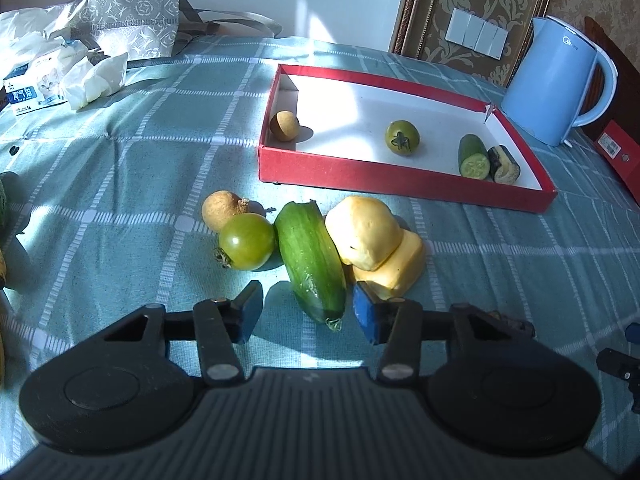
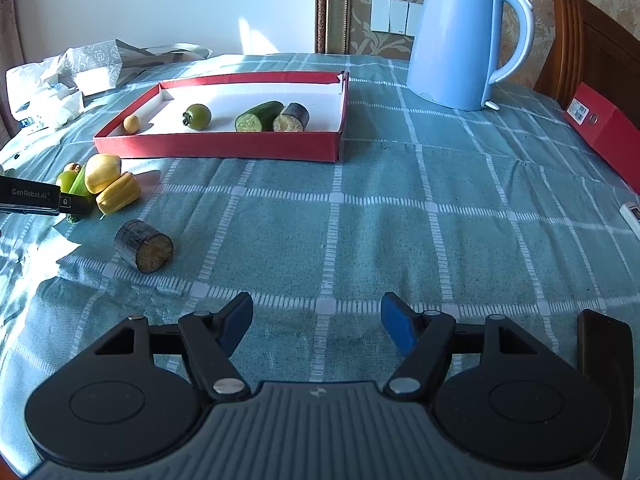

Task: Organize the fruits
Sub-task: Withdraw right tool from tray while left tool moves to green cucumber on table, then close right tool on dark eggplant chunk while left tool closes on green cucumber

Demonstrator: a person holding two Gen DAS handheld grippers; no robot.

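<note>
Cucumber [image 1: 311,258] lies between left fingers [image 1: 245,316] — untouched.

Woven matt cloth [image 2: 400,208], glossy plastic kettle [image 2: 456,40], matt card tray [image 2: 224,146], smooth waxy-skinned cucumber [image 1: 310,260].

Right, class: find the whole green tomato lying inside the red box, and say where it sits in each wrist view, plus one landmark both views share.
Left wrist view: green tomato right of centre, upper half, mid-box, left of the cut cucumber piece.
Right wrist view: green tomato left of centre, upper part, again left of the cucumber piece.
Shared landmark: blue kettle beyond the box's right end.
</note>
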